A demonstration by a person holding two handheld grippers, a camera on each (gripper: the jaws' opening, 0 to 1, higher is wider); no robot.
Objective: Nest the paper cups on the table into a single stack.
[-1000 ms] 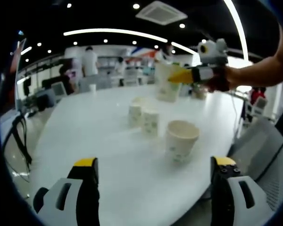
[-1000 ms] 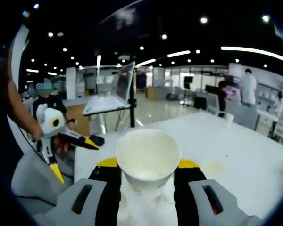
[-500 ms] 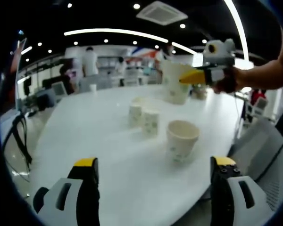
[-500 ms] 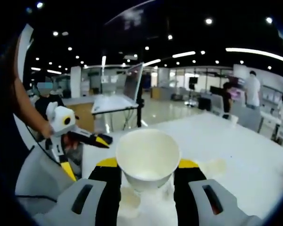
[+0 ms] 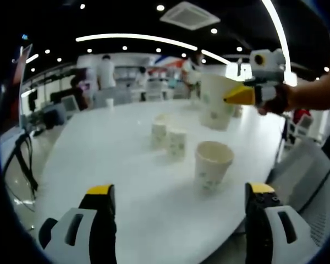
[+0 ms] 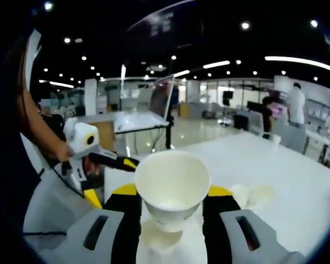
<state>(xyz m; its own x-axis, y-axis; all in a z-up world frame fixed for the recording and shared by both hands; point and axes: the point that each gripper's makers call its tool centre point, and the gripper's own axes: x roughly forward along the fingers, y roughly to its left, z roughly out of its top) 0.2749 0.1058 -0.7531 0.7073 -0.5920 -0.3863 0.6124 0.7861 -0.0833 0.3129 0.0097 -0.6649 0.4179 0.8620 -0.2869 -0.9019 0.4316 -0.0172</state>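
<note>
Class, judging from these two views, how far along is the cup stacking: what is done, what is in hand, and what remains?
Done: no stack yet. In hand: the right gripper is shut on one cup, carried above the table. Left: the near cup and two cups standing side by side farther back remain separate on the table. The left gripper is open and holds nothing.

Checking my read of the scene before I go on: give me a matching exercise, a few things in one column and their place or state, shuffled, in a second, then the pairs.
Things
1. left gripper
2. held paper cup
3. nearest standing cup
4. pair of small cups

Place or state
A. clamped between the right gripper's jaws, off the table
B. jaws apart, holding nothing
C. side by side, further back on the table
D. upright and alone, toward the table's near edge

Pairs: 1-B, 2-A, 3-D, 4-C
</note>
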